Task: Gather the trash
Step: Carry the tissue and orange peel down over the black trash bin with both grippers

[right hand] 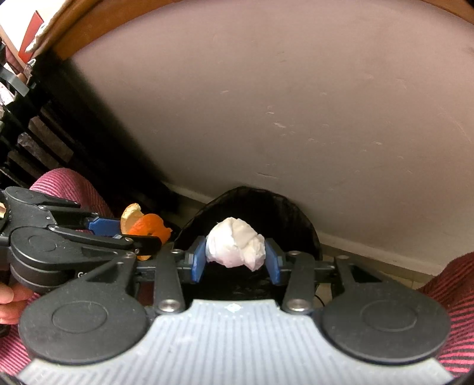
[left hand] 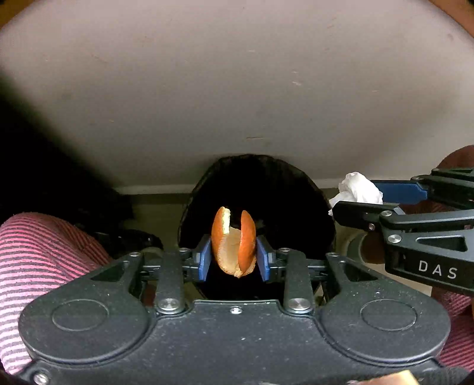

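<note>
Inside black bin [left hand: 266, 183], contents indiscernible.

A lived-in home interior: a scuffed, painted wall [right hand: 296, 103] fills most of both frames, meeting a pale skirting board [right hand: 370, 251] and tiled floor [right hand: 394, 274] at lower right. A wooden frame edge [right hand: 80, 26] curves across the upper left, cluttered shelving [right hand: 17, 74] beside it. Striped red fabric [left hand: 35, 251] covers the person's legs.

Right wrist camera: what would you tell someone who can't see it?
The right gripper squeezes a crumpled white tissue above a black bin. Beside it, the left gripper holds an orange peel.
</note>
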A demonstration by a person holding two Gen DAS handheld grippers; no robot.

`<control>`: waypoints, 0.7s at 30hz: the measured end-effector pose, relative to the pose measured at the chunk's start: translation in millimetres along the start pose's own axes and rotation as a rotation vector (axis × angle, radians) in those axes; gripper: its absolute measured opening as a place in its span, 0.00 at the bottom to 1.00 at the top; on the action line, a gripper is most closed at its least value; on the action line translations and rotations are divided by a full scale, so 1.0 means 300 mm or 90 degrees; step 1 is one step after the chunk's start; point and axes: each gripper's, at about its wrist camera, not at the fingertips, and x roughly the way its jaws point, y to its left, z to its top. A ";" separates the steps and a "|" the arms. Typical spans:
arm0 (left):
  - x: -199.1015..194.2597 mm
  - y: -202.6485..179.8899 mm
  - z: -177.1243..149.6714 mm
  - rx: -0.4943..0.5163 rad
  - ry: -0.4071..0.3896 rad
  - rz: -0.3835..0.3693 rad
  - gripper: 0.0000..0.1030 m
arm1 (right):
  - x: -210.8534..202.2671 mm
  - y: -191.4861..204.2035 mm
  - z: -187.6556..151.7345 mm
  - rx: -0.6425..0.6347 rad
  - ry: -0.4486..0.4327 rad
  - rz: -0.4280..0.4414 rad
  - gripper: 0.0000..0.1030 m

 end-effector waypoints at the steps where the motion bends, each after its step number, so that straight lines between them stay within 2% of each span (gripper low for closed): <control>1: 0.007 -0.002 0.000 0.000 0.000 0.000 0.30 | 0.008 -0.003 0.003 -0.001 0.000 0.000 0.48; 21: 0.073 0.008 0.009 -0.015 0.023 0.007 0.32 | 0.048 0.004 0.015 -0.012 0.017 0.001 0.48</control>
